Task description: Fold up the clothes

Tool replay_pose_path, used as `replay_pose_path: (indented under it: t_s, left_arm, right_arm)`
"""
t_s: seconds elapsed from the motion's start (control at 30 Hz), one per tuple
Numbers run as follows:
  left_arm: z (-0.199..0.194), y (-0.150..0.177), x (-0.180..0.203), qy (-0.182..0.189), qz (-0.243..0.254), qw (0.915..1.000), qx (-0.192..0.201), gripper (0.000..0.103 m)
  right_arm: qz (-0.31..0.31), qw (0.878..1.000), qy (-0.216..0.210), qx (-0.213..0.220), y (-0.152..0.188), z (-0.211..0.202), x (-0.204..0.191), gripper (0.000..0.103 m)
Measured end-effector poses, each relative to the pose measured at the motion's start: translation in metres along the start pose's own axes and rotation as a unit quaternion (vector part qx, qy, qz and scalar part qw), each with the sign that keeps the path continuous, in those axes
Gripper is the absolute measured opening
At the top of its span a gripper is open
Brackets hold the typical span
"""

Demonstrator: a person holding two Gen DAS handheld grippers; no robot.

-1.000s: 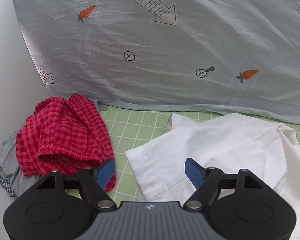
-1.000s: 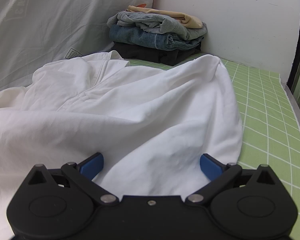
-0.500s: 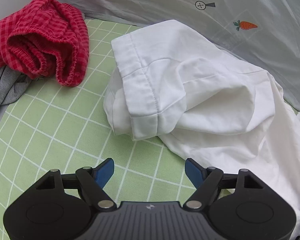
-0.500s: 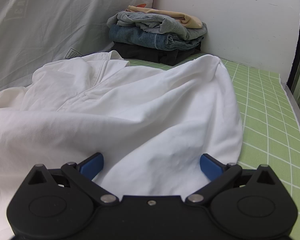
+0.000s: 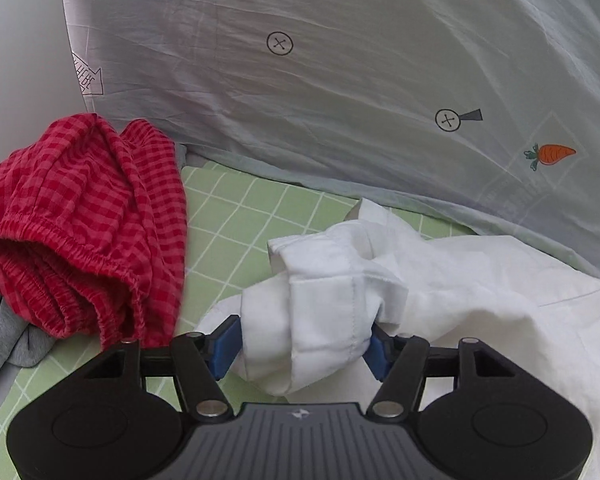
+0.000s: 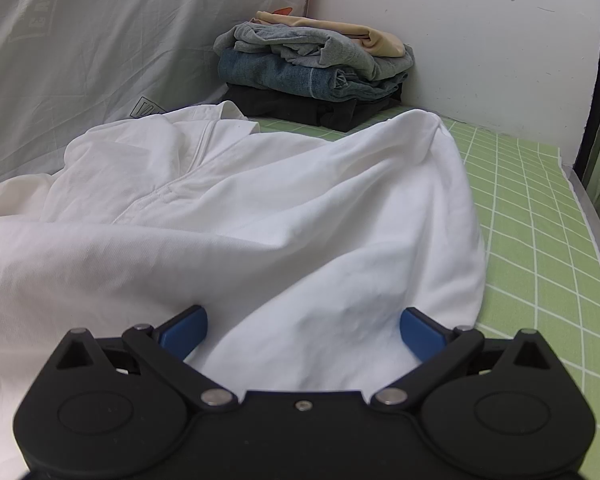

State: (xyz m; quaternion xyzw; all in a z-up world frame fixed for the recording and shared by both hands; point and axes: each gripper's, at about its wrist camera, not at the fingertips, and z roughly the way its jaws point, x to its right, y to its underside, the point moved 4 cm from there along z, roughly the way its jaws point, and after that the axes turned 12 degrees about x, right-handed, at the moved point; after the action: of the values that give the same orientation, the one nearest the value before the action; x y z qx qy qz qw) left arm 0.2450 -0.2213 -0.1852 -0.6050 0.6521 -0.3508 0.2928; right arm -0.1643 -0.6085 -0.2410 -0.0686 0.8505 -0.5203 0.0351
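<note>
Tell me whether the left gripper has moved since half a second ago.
Yes. The left gripper went forward to the white shirt's sleeve, which now sits between its fingers; the red checked shorts look nearer.

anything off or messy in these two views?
Nothing damaged or spilled. The white shirt lies rumpled, its sleeve bunched between the left gripper's open fingers. Red checked shorts sit in an unfolded heap on a grey garment, unlike the folded stack in the corner.
</note>
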Motion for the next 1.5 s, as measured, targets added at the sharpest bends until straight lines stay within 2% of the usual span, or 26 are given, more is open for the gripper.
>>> replay_pose_path:
  t_s: [0.13, 0.2, 0.27, 0.37, 0.5, 0.6, 0.67, 0.73, 0.8, 0.9, 1.0, 1.27, 1.5]
  left_arm:
    - [0.004, 0.014, -0.006, -0.004, -0.02, 0.999, -0.039, 0.066]
    - [-0.006, 0.027, -0.012, 0.013, -0.043, 0.9973, -0.058, 0.071]
    - [-0.017, 0.04, -0.017, 0.038, -0.063, 0.9938, -0.083, 0.071]
    - [-0.028, 0.061, -0.016, 0.059, -0.056, 0.9908, -0.108, 0.071]
    - [-0.021, 0.068, -0.01, 0.063, -0.067, 0.9896, -0.111, 0.071]
    - [-0.01, 0.062, -0.006, 0.057, -0.081, 0.9891, -0.109, 0.071]
    - [-0.002, 0.055, -0.003, 0.047, -0.098, 0.9883, -0.107, 0.068]
    - [0.001, 0.051, -0.001, 0.043, -0.11, 0.9874, -0.106, 0.038]
    - [-0.002, 0.048, 0.001, 0.023, -0.104, 0.9888, -0.104, 0.021]
    - [-0.02, 0.05, -0.003, 0.016, -0.096, 0.9903, -0.099, 0.01]
    - [-0.043, 0.057, -0.014, -0.006, -0.079, 0.9915, -0.103, 0.006]
    - [-0.136, 0.102, -0.088, -0.051, -0.11, 0.9865, -0.11, 0.006]
    - [-0.207, 0.152, -0.126, -0.079, -0.124, 0.9831, -0.11, 0.006]
  right_arm:
    - [0.0, 1.0, 0.0, 0.0, 0.0, 0.001, 0.0, 0.103]
    - [0.0, 1.0, 0.0, 0.0, 0.0, 0.001, 0.0, 0.103]
    - [0.0, 1.0, 0.0, 0.0, 0.0, 0.001, 0.0, 0.103]
    - [0.0, 1.0, 0.0, 0.0, 0.0, 0.001, 0.0, 0.103]
    - [0.0, 1.0, 0.001, 0.0, 0.0, 0.001, 0.0, 0.103]
    - [0.0, 1.0, 0.002, 0.0, 0.0, 0.0, -0.001, 0.103]
    - [0.0, 1.0, 0.003, 0.0, 0.001, -0.001, -0.001, 0.103]
    - [0.001, 1.0, 0.004, 0.0, 0.001, -0.001, -0.001, 0.103]
    - [0.001, 1.0, 0.004, 0.0, 0.001, -0.001, -0.001, 0.103]
    - [0.0, 1.0, 0.001, 0.0, 0.001, -0.001, -0.001, 0.103]
    - [-0.003, 1.0, -0.006, 0.0, 0.002, -0.003, 0.0, 0.103]
    - [-0.009, 1.0, -0.025, -0.001, 0.003, -0.006, 0.001, 0.103]
    - [-0.044, 0.996, -0.083, 0.0, 0.013, -0.024, 0.007, 0.103]
